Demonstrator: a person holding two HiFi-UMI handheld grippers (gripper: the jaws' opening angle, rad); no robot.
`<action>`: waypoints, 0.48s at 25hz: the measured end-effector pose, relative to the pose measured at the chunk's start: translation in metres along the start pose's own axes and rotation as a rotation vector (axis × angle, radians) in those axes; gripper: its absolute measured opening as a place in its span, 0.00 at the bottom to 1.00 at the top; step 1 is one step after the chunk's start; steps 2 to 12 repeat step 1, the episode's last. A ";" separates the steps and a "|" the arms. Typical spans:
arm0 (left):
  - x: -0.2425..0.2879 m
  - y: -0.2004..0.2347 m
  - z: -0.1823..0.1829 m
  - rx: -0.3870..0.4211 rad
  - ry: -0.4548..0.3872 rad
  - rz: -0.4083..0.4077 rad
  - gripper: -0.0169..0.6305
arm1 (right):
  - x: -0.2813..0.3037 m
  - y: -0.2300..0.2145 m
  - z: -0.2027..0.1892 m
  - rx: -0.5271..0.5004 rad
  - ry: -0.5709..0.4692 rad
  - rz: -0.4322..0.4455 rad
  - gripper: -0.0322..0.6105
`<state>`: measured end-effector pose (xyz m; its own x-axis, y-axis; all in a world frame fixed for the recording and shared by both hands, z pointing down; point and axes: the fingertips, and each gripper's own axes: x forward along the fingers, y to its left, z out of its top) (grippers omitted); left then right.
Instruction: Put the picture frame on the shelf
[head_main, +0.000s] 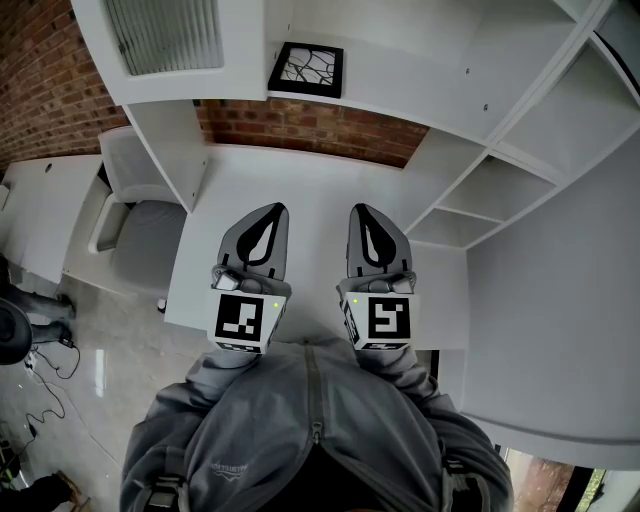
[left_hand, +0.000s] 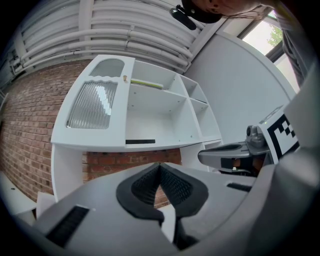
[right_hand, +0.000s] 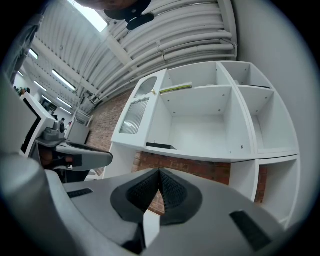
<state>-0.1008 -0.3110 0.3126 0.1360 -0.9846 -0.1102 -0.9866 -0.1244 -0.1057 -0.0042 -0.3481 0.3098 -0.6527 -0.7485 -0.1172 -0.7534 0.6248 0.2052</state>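
A black picture frame (head_main: 307, 69) with a white branching pattern lies flat on the white shelf (head_main: 420, 60), near its left end. In the left gripper view the frame (left_hand: 140, 142) shows as a thin dark strip on the shelf board; in the right gripper view the frame (right_hand: 160, 146) looks the same. My left gripper (head_main: 276, 209) and right gripper (head_main: 358, 210) hover side by side over the white desk (head_main: 310, 180), well short of the shelf. Both are shut with nothing between their pads. Each points toward the shelf unit.
The white shelf unit has several open compartments (head_main: 480, 190) at the right and a ribbed glass door (head_main: 165, 32) at the left. A brick wall (head_main: 300, 125) lies behind the desk. A grey chair (head_main: 135, 215) stands left of the desk.
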 end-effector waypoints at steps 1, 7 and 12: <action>0.000 0.000 0.001 -0.003 -0.007 0.003 0.04 | 0.000 0.000 0.000 -0.001 -0.001 0.001 0.09; 0.000 0.000 0.001 -0.003 -0.007 0.003 0.04 | 0.000 0.000 0.000 -0.001 -0.001 0.001 0.09; 0.000 0.000 0.001 -0.003 -0.007 0.003 0.04 | 0.000 0.000 0.000 -0.001 -0.001 0.001 0.09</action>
